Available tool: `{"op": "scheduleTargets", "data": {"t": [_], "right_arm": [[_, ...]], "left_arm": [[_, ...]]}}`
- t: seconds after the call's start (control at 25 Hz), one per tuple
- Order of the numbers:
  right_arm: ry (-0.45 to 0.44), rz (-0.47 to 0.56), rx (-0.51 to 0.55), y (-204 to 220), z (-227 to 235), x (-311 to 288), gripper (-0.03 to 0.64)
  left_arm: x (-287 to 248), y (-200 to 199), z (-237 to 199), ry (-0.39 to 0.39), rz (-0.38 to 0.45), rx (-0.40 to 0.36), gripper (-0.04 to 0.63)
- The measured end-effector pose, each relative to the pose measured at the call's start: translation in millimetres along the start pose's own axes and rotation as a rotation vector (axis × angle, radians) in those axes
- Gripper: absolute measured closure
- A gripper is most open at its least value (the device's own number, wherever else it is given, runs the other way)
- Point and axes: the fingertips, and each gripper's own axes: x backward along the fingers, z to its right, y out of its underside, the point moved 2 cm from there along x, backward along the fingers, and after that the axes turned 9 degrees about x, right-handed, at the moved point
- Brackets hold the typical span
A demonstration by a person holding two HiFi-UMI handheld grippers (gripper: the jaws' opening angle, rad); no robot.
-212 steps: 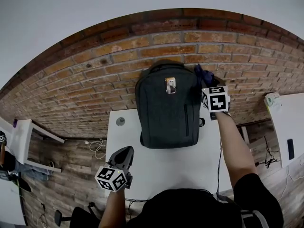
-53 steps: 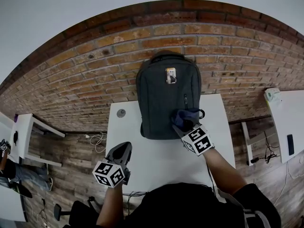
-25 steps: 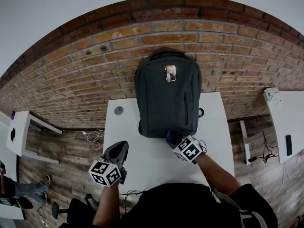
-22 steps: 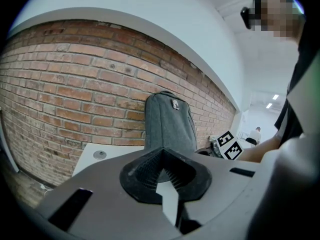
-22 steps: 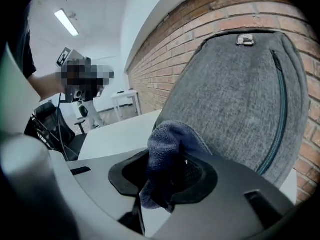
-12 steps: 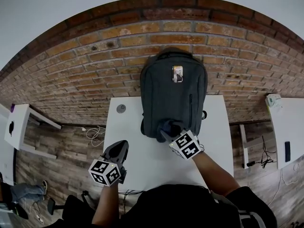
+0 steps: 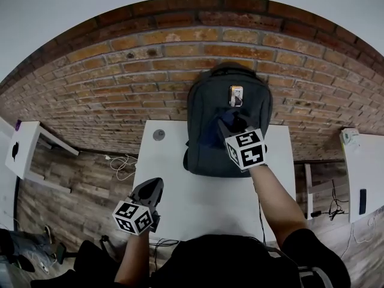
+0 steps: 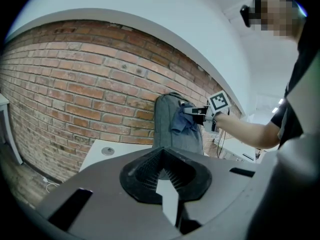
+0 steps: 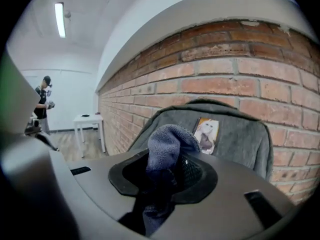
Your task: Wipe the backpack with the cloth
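Brick wall (image 7: 120, 83) behind white table (image 7: 180, 185); backpack (image 7: 204, 101) stands upright against the wall, right gripper (image 7: 233, 123) clamped on the blue cloth (image 7: 211, 134) at its upper front, left gripper (image 7: 150, 192) closed on nothing, low over the near edge. Risk: backpack unbraced, so a sideways stroke may slide or topple it. Cloth-to-fabric contact is hidden behind the right gripper.

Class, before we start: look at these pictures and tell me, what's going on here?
A person is wiping a dark grey fabric backpack that stands upright on a white table against a brick wall. The right gripper is shut on a dark blue cloth and holds it against the backpack's front. The left gripper, shut and empty, hangs idle over the table's near left part.
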Motion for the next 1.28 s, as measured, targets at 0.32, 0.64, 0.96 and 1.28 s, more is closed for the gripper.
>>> {"op": "scheduleTargets", "data": {"t": [0.32, 0.64, 0.96, 1.28], "right_arm": [[0.129, 0.028, -0.004, -50, 57, -24, 0.499], [0.128, 0.046, 0.034, -76, 58, -44, 0.499], [0.093, 0.026, 0.086, -90, 24, -66, 0.499], [0.041, -0.02, 0.181, -86, -14, -78, 0.499]], "left_arm": [[11, 0, -9, -0.029, 0.005, 0.01, 0.601], [20, 0, -16, -0.054, 0.012, 0.02, 0.601], [32, 1, -26, -0.077, 0.018, 0.029, 0.601], [31, 4, -26, -0.067, 0.024, 0.035, 0.601]]}}
